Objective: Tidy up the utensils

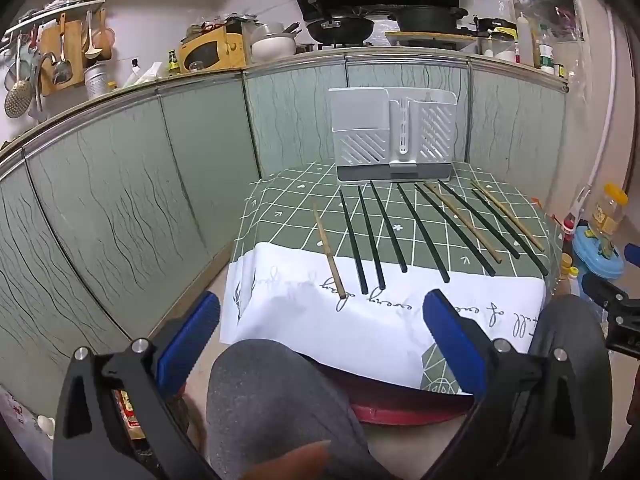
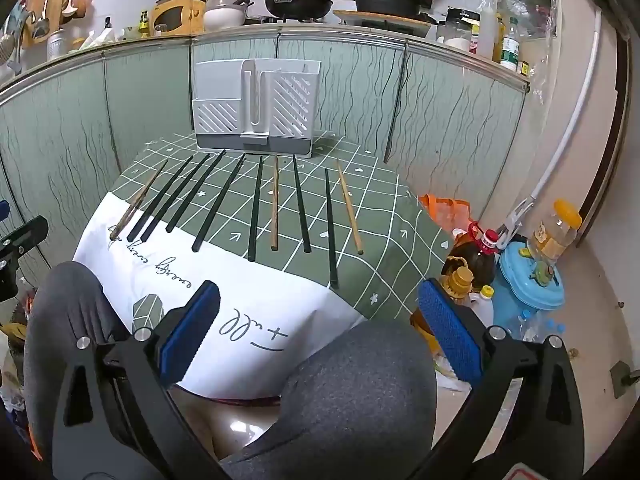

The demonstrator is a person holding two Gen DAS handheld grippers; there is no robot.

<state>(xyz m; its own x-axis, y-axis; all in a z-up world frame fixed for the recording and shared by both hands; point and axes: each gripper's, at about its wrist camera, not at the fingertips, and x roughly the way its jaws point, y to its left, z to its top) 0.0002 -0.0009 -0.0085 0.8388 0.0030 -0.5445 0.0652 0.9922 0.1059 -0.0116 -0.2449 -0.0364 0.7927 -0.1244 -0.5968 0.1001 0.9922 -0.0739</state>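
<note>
The grey utensil holder (image 1: 394, 136) stands upright at the far edge of the small table, straight ahead of the left gripper (image 1: 320, 320) and ahead and to the left of the right gripper (image 2: 320, 308). Its slotted compartments on either side of a central post show nothing sticking out of their tops; their insides cannot be seen from here. Ten chopsticks lie flat on the green checked tablecloth (image 1: 288, 208) in a rough fan between the holder and both grippers, none touching the holder's base. Each runs lengthwise from the holder toward the grippers, with its far end near the holder and its near end toward the white printed part of the cloth. Seven are dark chopsticks (image 2: 218, 204) and three are wooden chopsticks (image 2: 274, 204). In the left wrist view one wooden stick (image 1: 329, 252) lies farthest left, just ahead of the left gripper's left finger (image 1: 192, 340), its near end on the white cloth. In the right wrist view another wooden stick (image 2: 349, 208) lies farthest right, beyond the right gripper's right finger (image 2: 448, 328). Both grippers hang short of the table over the person's grey-clad knees (image 2: 360, 380), jaws spread wide and holding nothing.
</note>
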